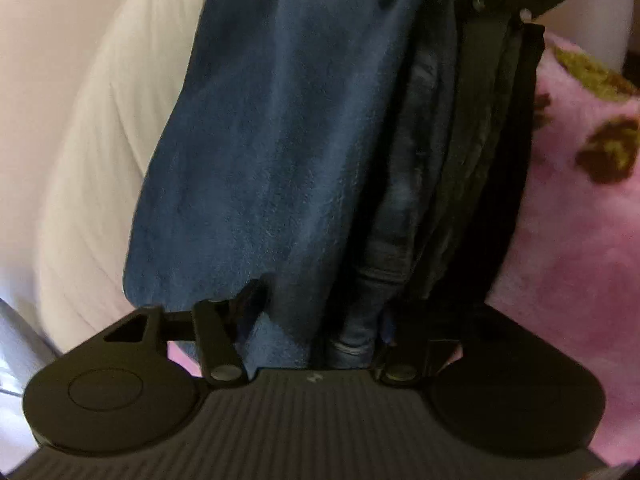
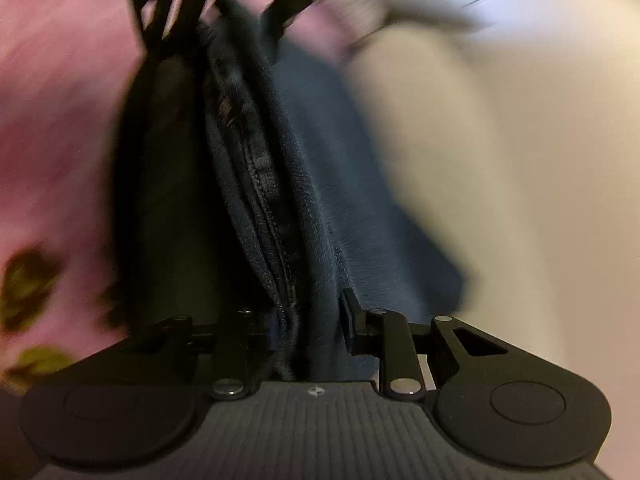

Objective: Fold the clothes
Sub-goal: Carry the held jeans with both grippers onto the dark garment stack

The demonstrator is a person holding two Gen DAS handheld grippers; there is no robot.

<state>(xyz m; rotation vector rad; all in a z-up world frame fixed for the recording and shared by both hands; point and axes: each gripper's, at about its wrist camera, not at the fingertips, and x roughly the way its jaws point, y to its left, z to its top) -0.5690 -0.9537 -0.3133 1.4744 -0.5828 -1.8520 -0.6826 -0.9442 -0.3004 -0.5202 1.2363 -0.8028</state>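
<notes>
Now the bunched blue jeans (image 1: 280, 140) stretch between both tools: left gripper (image 1: 316, 336) and right gripper (image 2: 304, 332) each clamp an end, above the pink blanket (image 1: 580, 240).

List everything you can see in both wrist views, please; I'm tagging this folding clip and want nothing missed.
Blue garment: one, mid-blue fuzzy cloth, hanging between the two grippers, left part of the left wrist view.
Denim folds: one bunch, dark blue with stitched seams, right of the blue cloth; whether it is a separate piece cannot be told.
Pink blanket: one, pink with brown-and-yellow patches, right edge of the left wrist view.
White bedding: one, off-white, quilted, left side of the left wrist view.
Left gripper: one, black, cloth bunched between its fingers.
Right gripper: one, black, cloth between its fingers; view blurred.
</notes>
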